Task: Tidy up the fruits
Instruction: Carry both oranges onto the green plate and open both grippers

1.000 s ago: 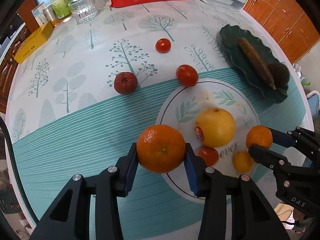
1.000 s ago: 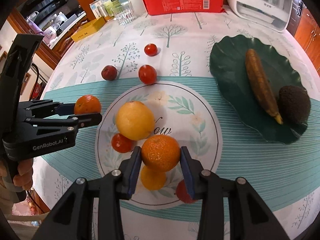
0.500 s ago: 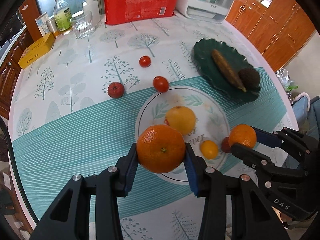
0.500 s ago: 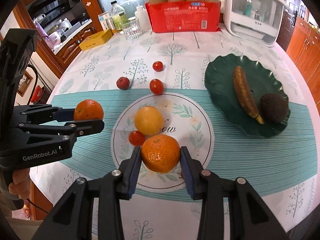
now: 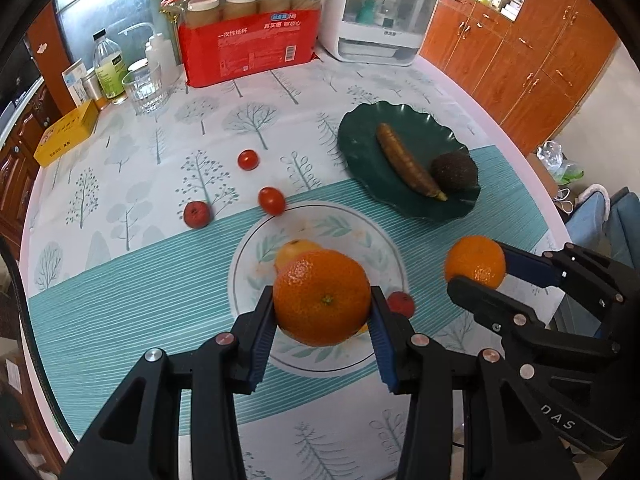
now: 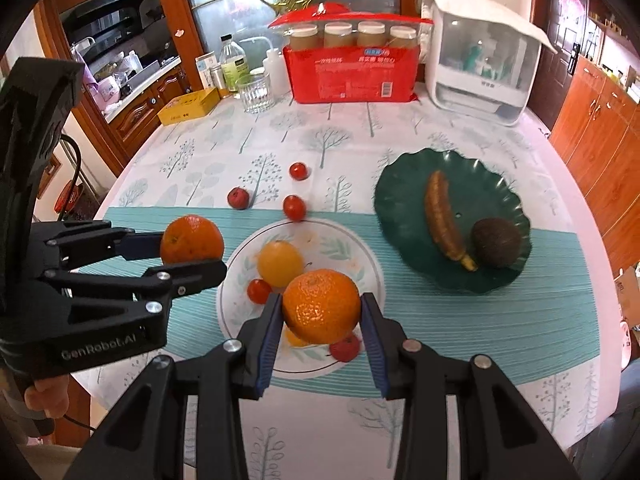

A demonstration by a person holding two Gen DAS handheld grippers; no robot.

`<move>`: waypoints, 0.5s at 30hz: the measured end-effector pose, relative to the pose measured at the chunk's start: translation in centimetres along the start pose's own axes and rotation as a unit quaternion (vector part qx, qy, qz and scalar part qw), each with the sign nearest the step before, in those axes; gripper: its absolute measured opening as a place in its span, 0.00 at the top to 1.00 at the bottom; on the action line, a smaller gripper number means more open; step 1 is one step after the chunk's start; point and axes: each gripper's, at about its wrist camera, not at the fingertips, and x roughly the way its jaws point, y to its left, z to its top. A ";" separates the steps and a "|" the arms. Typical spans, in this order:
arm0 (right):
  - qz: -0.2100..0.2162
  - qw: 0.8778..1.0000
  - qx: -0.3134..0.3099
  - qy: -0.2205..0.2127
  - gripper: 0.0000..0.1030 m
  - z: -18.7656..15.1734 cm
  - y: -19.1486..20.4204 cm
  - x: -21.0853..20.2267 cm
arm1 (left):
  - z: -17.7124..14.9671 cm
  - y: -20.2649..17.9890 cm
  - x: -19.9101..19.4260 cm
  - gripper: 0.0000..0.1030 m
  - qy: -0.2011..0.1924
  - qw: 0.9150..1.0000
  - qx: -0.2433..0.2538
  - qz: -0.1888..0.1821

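Note:
My left gripper [image 5: 322, 302] is shut on a large orange [image 5: 320, 292] and holds it high above the white leaf-print plate [image 5: 244, 280]. My right gripper [image 6: 320, 312] is shut on a second orange [image 6: 320, 300] over the same plate [image 6: 362, 258]. Each gripper also shows in the other's view: the right gripper [image 5: 476, 266] and the left gripper [image 6: 194, 252]. On the plate lie a yellow citrus [image 6: 280, 262], a small tomato [image 6: 259, 290] and a red fruit [image 6: 346, 348]. Two tomatoes [image 5: 248, 159] [image 5: 271, 200] and a dark red fruit [image 5: 197, 214] lie loose on the cloth.
A dark green plate [image 5: 360, 148] at the right holds a browned banana [image 5: 408, 166] and an avocado [image 5: 454, 170]. Along the back stand a red pack of jars [image 5: 248, 48], a glass [image 5: 144, 88], bottles, a yellow box [image 5: 66, 132] and a white appliance [image 5: 380, 20].
Both grippers have risen with their oranges still gripped. The table and plates now look smaller and farther below, and the back of the table has come into view.

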 end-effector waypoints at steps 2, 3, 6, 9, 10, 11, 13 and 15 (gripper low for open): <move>0.000 1.000 -0.004 -0.002 0.62 0.2 -1.0 -0.4 | 0.4 -0.9 0.1 0.59 0.000 1.000 -0.006 0.005; 0.002 1.000 -0.006 -0.002 0.62 0.4 -1.7 -0.5 | 0.6 -1.2 0.2 0.59 0.000 1.000 -0.010 0.007; 0.002 1.000 -0.009 0.003 0.62 0.9 -3.5 -0.4 | 1.5 -2.7 0.6 0.59 0.001 0.999 -0.026 0.019; -0.002 1.000 -0.016 0.004 0.62 1.4 -5.9 -0.3 | 2.6 -4.5 1.3 0.59 0.001 0.999 -0.036 0.032; -0.002 1.000 -0.018 0.003 0.62 1.7 -7.0 -0.3 | 3.0 -5.0 1.5 0.59 0.000 0.999 -0.040 0.036; -0.001 1.000 -0.020 0.001 0.62 2.0 -7.7 -0.3 | 3.5 -5.5 1.7 0.59 -0.001 0.998 -0.044 0.041; -0.003 1.000 -0.024 -0.003 0.62 2.7 -9.6 0.0 | 4.5 -6.6 2.2 0.59 -0.005 0.997 -0.050 0.051; -0.004 1.000 -0.025 -0.005 0.62 3.3 -11.1 0.4 | 5.6 -7.4 3.0 0.59 -0.007 0.996 -0.056 0.064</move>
